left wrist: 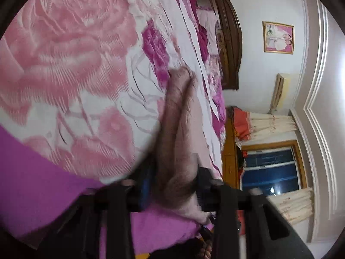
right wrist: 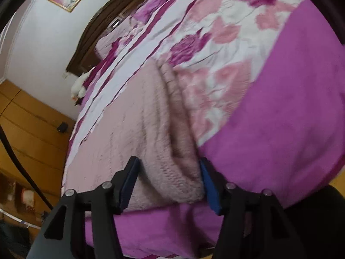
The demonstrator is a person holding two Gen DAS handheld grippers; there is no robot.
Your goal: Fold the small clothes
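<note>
A small fuzzy pale-pink knit garment [right wrist: 138,129] lies on the flowered pink and white bedspread [right wrist: 226,49], one edge rolled into a thick fold. My right gripper [right wrist: 170,183] has its blue-padded fingers [right wrist: 129,181] on either side of the garment's near bunched edge and is closed on it. In the left wrist view the same garment [left wrist: 179,133] hangs as a narrow bunched strip, pinched between my left gripper's [left wrist: 172,185] blue pads [left wrist: 145,185]. That view is rolled sideways and blurred.
The bedspread's purple border [right wrist: 291,118] runs along the near bed edge. A dark wooden headboard [right wrist: 97,36] and a framed picture [left wrist: 278,37] stand at the far wall. A window with curtains [left wrist: 271,170] and a wooden wardrobe [right wrist: 28,118] flank the bed.
</note>
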